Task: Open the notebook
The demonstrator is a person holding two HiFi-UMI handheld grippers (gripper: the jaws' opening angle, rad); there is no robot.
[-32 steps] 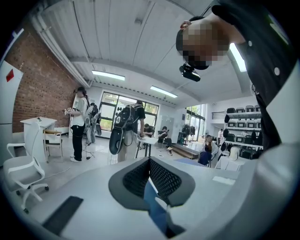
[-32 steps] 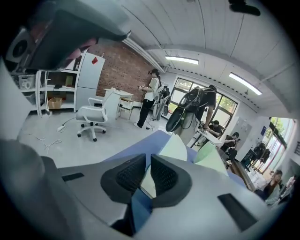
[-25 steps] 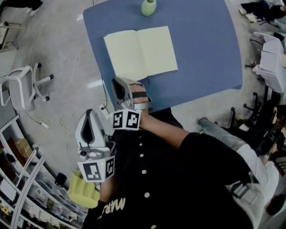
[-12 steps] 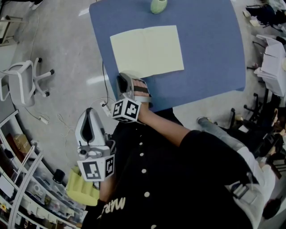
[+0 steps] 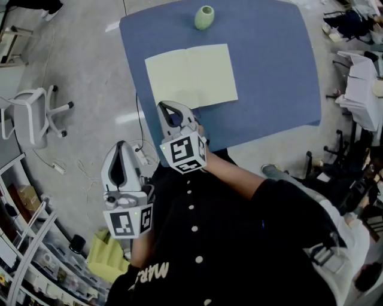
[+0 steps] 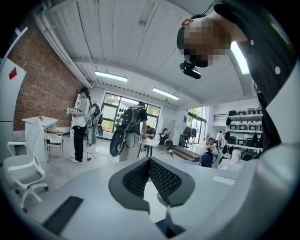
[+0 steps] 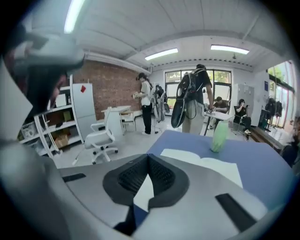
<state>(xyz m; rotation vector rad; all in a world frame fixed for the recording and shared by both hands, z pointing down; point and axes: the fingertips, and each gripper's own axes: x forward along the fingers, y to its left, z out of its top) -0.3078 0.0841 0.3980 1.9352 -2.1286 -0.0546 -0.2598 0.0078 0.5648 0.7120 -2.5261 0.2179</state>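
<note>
Head view: notebook (image 5: 191,76) lies open flat on the blue table (image 5: 275,72), near the green vase (image 5: 204,17), so the task looks done; right gripper (image 5: 169,109) is at its near edge, left gripper (image 5: 121,149) off the table. Left gripper view: jaws together, empty. Right gripper view: jaws together, empty; the notebook was just as open a second ago, and the right gripper has rolled since.
</note>
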